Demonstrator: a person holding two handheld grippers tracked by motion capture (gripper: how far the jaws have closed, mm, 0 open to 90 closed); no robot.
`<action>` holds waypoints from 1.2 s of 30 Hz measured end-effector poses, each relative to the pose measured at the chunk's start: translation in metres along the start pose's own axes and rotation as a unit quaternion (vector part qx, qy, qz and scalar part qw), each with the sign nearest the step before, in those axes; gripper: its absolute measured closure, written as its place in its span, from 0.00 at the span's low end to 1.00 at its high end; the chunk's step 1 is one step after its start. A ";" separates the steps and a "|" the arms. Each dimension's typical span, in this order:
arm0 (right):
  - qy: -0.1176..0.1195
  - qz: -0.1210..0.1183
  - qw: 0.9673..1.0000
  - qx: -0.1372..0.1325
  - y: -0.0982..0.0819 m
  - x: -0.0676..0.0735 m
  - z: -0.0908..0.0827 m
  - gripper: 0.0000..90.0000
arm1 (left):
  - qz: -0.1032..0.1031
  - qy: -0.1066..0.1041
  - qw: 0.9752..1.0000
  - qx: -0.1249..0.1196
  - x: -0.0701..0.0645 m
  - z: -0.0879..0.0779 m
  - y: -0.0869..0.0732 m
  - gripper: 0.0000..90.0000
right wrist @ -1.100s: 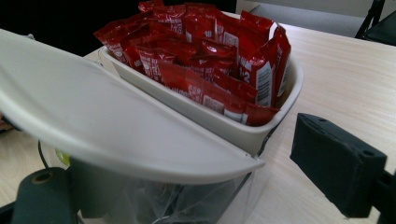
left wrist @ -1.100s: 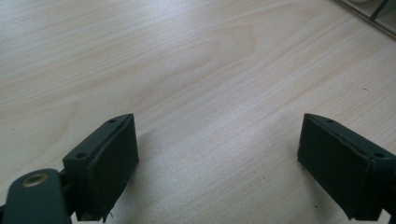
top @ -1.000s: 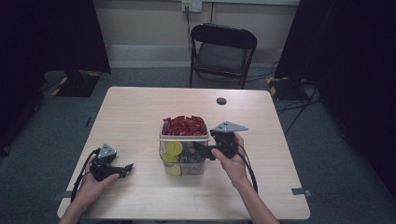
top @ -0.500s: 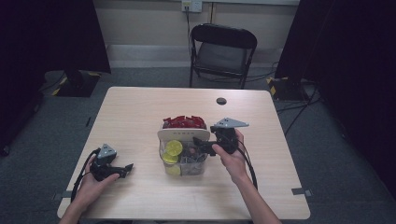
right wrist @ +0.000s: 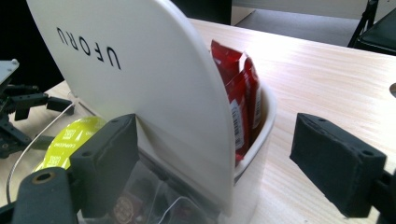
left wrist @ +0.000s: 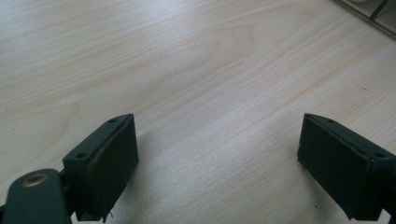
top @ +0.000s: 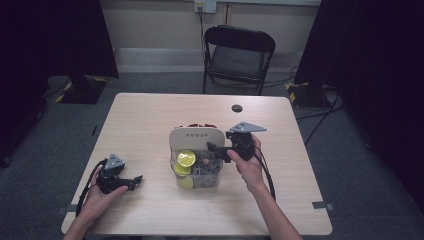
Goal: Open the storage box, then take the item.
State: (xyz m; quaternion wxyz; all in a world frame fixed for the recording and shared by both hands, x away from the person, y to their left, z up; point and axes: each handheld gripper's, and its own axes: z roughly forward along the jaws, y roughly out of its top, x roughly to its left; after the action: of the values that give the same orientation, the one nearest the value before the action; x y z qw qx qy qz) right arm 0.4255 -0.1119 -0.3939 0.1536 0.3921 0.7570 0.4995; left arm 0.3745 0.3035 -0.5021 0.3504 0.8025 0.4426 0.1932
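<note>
With its jaws apart, the right claw (right wrist: 215, 172) straddles the raised white plastic lid (right wrist: 140, 84) of the clear snack box (top: 196, 170) mid-bench and should swing it gently, while the left claw (left wrist: 219, 168) rests, jaws apart, far leftward.

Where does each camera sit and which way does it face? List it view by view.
High view: above the person's side, looking forward and down at the table; forearms, both hands show.
Left claw view: on the left claw, facing bare tabletop; own jaws wide apart.
Right claw view: on the right claw, facing the box and its raised lid; jaws apart.
Shared: high and right claw views both show the lid.
</note>
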 end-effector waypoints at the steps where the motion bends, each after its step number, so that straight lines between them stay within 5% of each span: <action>1: 0.001 0.002 1.000 0.000 0.001 0.000 -0.001 0.16 | -0.001 0.000 1.000 -0.001 0.000 0.000 0.000 0.13; 13: 0.004 0.006 1.000 0.007 0.001 -0.003 0.000 0.15 | -0.003 0.005 1.000 0.001 -0.001 -0.002 0.000 0.19; 23: 0.001 0.004 1.000 0.008 0.001 -0.002 -0.001 0.16 | 0.000 -0.019 0.999 -0.043 -0.018 -0.015 0.016 0.22; 36: 0.000 0.004 1.000 0.012 0.001 -0.002 -0.001 0.16 | 0.012 -0.060 0.995 -0.085 -0.041 -0.027 0.039 0.23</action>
State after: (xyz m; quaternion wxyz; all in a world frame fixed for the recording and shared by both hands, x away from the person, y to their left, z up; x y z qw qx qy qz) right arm 0.4267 -0.1140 -0.3934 0.1470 0.3965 0.7613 0.4914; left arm 0.3585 0.2658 -0.4555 0.4406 0.7852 0.3933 0.1861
